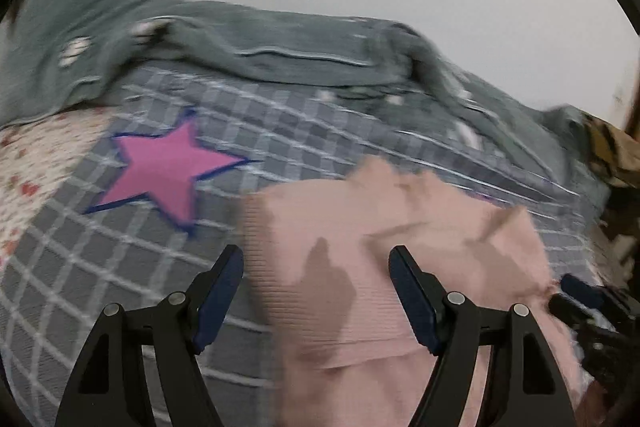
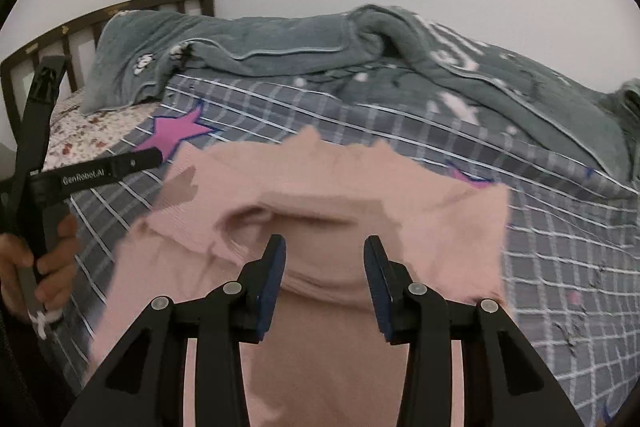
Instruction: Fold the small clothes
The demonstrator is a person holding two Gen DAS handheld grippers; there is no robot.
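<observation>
A small pink ribbed garment [image 1: 360, 251] lies partly folded on a grey checked bedsheet [image 1: 100, 267]; in the right wrist view [image 2: 328, 195] its collar opening faces me. My left gripper [image 1: 316, 255] is open, hovering over the garment's left edge, nothing between the fingers. My right gripper [image 2: 324, 247] is open and hovers just above the garment below the collar. The left gripper [image 2: 120, 163] also shows in the right wrist view, held by a hand at the garment's left side. Part of the right gripper [image 1: 580, 291] shows at the garment's right edge in the left wrist view.
A rumpled grey-green blanket [image 2: 280, 43] lies across the back of the bed. A pink star patch [image 1: 168, 175] is on the sheet left of the garment. A floral sheet [image 1: 36, 163] shows at the far left, a dark headboard [image 2: 100, 15] behind, and a white wall beyond.
</observation>
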